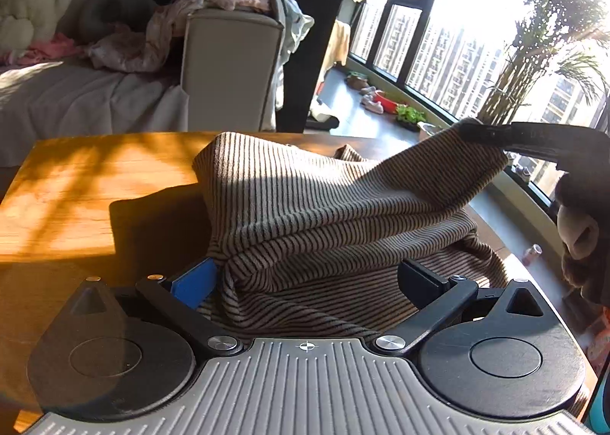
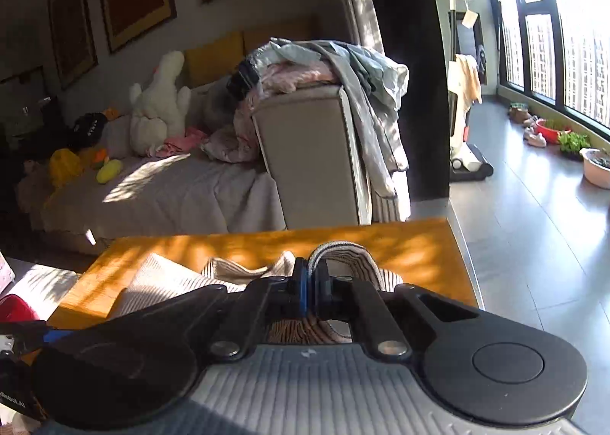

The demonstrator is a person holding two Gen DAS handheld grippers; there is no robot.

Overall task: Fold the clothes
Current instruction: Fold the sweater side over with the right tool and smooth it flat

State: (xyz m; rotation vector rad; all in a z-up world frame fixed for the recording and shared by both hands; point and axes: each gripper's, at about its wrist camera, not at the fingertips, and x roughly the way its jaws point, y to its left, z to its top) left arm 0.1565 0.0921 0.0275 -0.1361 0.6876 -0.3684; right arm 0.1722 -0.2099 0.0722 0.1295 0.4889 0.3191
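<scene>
Right claw (image 2: 309, 284) clamped on striped garment (image 1: 324, 202), left claw (image 1: 316, 276) wide around it; no legible writing.

You have bare sunlit orange wooden tabletop (image 1: 76, 183) open to your left of the heaped brown-and-black striped knit garment (image 1: 305, 206). Beyond its far edge, the beige upholstered sofa arm (image 2: 305, 153), draped with clothes, blocks passage.

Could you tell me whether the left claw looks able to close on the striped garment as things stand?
Probably yes: the left claw stands open with the striped garment bunched between its fingers, nothing else in the way. The right claw already pinches another edge.
</scene>
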